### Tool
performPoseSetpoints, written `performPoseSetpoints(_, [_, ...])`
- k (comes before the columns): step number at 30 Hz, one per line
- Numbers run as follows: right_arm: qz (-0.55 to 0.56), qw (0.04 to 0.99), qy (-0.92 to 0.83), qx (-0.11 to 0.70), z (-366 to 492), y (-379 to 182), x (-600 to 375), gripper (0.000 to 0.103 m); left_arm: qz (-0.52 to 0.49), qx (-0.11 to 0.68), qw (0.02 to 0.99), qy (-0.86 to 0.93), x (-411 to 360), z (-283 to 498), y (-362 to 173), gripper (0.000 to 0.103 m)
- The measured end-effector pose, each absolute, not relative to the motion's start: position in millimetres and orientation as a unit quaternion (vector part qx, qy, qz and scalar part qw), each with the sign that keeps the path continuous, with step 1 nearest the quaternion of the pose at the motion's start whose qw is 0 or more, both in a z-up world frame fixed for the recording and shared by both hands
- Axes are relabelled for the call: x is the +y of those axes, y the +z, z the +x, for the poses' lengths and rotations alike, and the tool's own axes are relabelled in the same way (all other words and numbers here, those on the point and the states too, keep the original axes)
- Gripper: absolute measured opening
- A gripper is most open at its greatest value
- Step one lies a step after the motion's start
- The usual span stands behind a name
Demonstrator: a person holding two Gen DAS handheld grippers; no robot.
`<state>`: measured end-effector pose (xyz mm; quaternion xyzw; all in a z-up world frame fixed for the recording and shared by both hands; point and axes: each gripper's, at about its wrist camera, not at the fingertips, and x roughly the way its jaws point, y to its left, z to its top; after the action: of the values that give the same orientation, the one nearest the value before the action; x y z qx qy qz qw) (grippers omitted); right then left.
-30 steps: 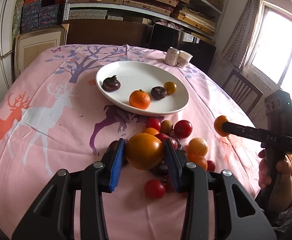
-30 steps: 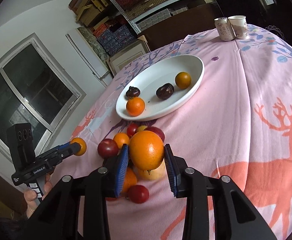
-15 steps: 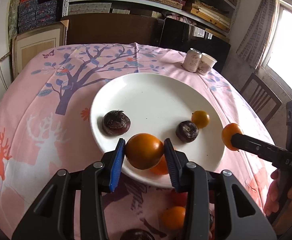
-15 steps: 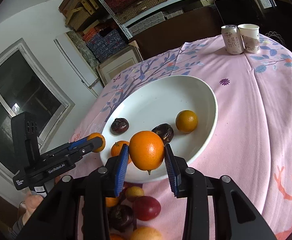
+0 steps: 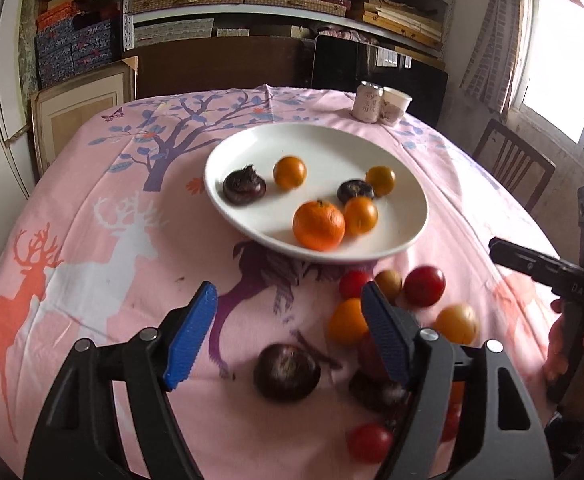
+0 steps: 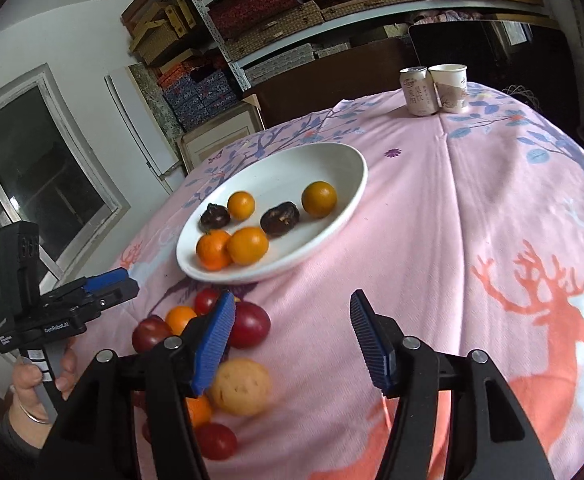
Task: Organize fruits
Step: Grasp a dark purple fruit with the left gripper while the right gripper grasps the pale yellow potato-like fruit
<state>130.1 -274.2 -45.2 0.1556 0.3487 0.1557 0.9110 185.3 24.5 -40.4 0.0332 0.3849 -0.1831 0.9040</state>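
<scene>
Fingers on both my grippers are spreading right now and hold nothing: left gripper has only bare pink cloth and a dark chestnut-looking fruit showing between its blue pads, right gripper has just cloth in the gap. White plate sits mid-desk with six pieces in it: a mandarin, three smaller orange fruits, two dark ones. The loose pile is on the cloth just in front of the plate, nearer me: red tomatoes, a couple of orange ones, a yellowish one, more dark ones. So my read is that we're between drops, roughly a third of the fruit plated, next step is another pick from the pile. For the left hand the dark fruit is the obvious target, it's nearly centred under the pads and stands apart from its neighbours; needs a drop straight down and a close across its widest part. Right hand: the pale yellow fruit is just beside my left pad, so shift sideways to centre it first. Pieces are round and packed touching each other, so a sloppy approach will likely nudge neighbours rolling. Can and paper cup at the far edge are well clear.
</scene>
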Motion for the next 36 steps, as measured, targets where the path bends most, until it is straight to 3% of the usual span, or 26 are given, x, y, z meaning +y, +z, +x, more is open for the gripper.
performPoseSetpoints(8, [0.186, 0.904, 0.158, 0.351, 116, -55, -290, 0.065, 0.065, 0.413, 0.894, -0.158, 36, 160, -75, 0.072])
performPoseSetpoints(12, [0.180, 0.904, 0.164, 0.351, 114, -55, -285, 0.065, 0.077, 0.434, 0.881, -0.172, 27, 167, -83, 0.061])
performPoseSetpoints(13, [0.180, 0.904, 0.165, 0.352, 114, -55, -285, 0.065, 0.072, 0.448, 0.873, -0.178, 25, 171, -86, 0.051])
performPoseSetpoints(16, [0.174, 0.900, 0.182, 0.355, 114, -55, -280, 0.065, 0.071, 0.452, 0.868, -0.192, 20, 174, -87, 0.041])
performPoseSetpoints(24, [0.102, 0.896, 0.214, 0.375, 109, -54, -248, 0.063, -0.020, 0.438, 0.880, -0.183, 43, 175, -82, 0.041])
performPoseSetpoints(26, [0.081, 0.891, 0.216, 0.390, 110, -57, -238, 0.055, -0.025, 0.430, 0.885, -0.179, 46, 173, -79, 0.041])
performPoseSetpoints(28, [0.053, 0.885, 0.218, 0.407, 111, -60, -226, 0.039, -0.017, 0.426, 0.887, -0.180, 43, 171, -78, 0.041])
performPoseSetpoints(33, [0.064, 0.875, 0.216, 0.429, 122, -60, -217, 0.039, -0.020, 0.426, 0.886, -0.184, 45, 171, -77, 0.041])
performPoseSetpoints(36, [0.067, 0.861, 0.215, 0.457, 129, -64, -213, 0.045, -0.026, 0.424, 0.886, -0.184, 46, 171, -77, 0.041])
